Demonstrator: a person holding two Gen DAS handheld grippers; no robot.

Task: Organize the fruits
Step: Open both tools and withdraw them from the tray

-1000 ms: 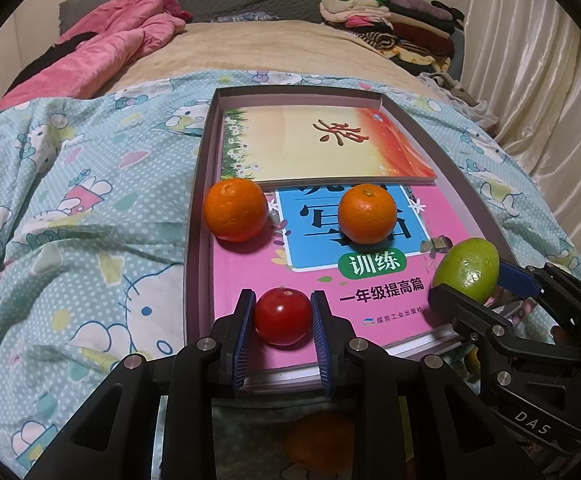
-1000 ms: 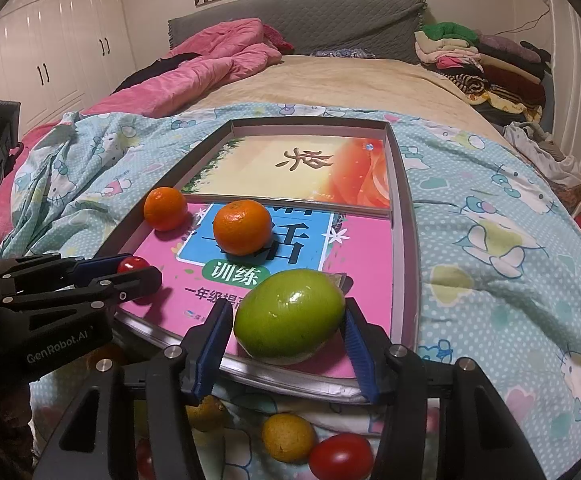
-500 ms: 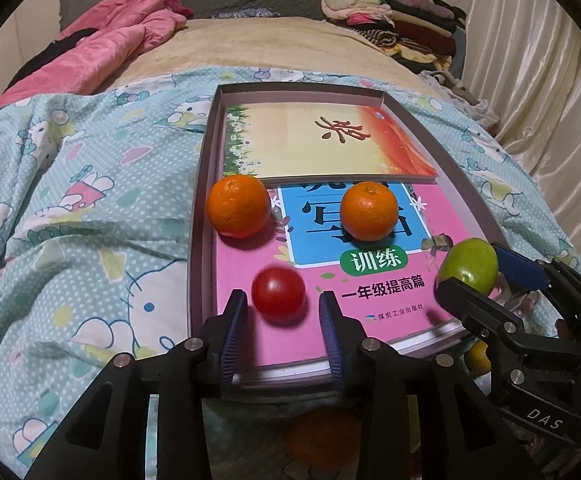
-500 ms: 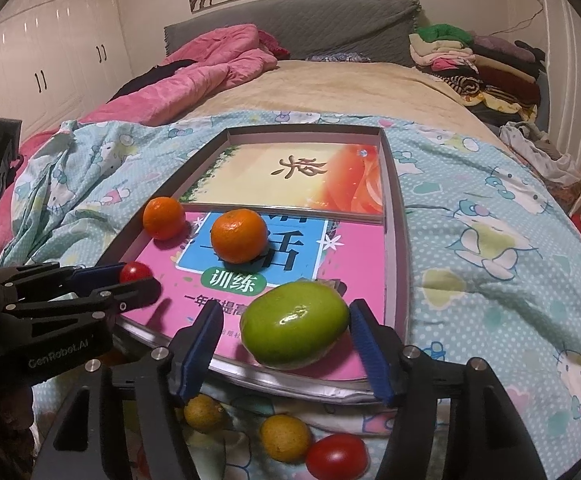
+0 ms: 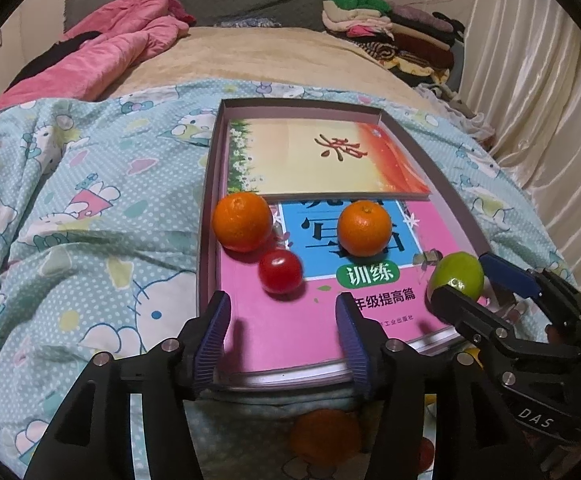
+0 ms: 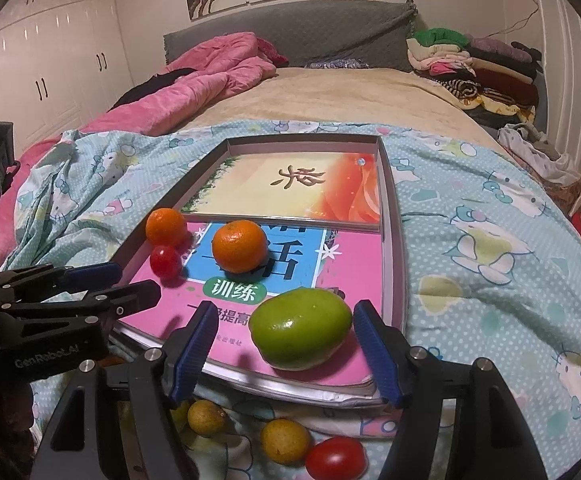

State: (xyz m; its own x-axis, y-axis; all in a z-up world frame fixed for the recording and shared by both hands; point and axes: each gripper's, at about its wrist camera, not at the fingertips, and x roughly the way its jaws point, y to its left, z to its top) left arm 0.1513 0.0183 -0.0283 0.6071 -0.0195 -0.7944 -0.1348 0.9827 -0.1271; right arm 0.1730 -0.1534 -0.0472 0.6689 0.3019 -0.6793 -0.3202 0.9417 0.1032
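**Two wrist views, one shared tray**

Your left camera looks down from the tray's (image 5: 442,184) near-left edge; your right camera looks from its near-right. Both face the headboard (image 6: 290,32), sit close, and share the tray.

At the bottom of the frame the left tool (image 5: 282,336) has its blue-padded jaws opening with nothing between them, over the near edge of a pink workbook (image 5: 290,332) lying in a shallow mauve cardboard box (image 5: 206,216) on the cartoon-print bed quilt (image 5: 82,220). Just beyond the pads a small round red tomato (image 5: 280,271) rests on the cover, close beside one of two round orange tangerines (image 5: 242,222), the other (image 5: 364,229) lying further right. At lower right, the right tool (image 5: 474,280) flanks a green oval fruit (image 5: 456,274), jaws opening.
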